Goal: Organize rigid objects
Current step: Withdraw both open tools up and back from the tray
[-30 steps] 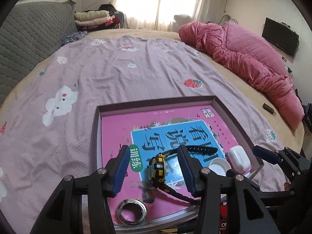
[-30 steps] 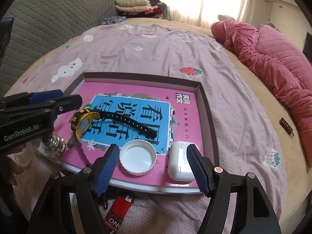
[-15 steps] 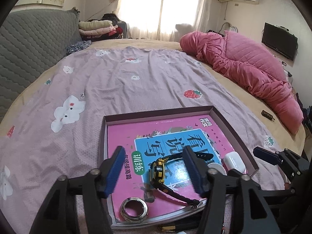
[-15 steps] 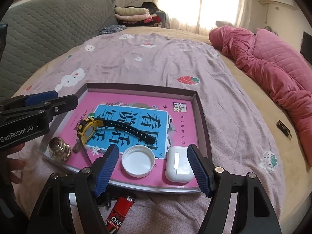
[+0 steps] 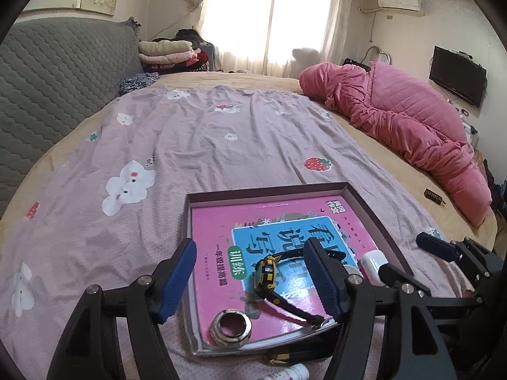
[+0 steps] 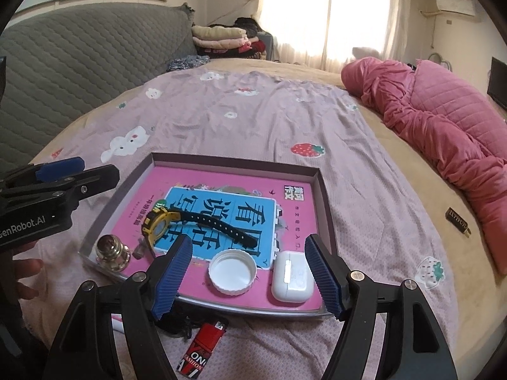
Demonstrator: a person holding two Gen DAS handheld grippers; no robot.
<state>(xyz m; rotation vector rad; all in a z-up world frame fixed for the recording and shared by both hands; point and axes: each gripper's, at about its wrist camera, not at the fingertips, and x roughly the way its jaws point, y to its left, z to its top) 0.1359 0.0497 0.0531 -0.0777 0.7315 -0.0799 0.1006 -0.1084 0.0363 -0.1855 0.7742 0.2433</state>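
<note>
Wristwatch (image 6: 158, 223) lies inside the shallow box lid (image 6: 326, 196), on top of the pink workbook (image 6: 221, 183) lining it. Long axis in the right wrist view slants from the yellow case at upper left down to the black strap tip at lower right; case appears tipped on its edge, though the lens warps it.

Also in the lid: brass knob (image 6: 111, 251) at near left corner, white bottle cap (image 6: 232, 272) open side up, white earbud case (image 6: 293, 275) beside the cap.

Outside the lid, on the bedsheet (image 5: 221, 145): red lighter (image 6: 202, 345).

Left gripper (image 5: 253, 277): jaws opening, pads clear of the watch. Right gripper (image 6: 250, 275): fingers spread wide, holding nothing.
</note>
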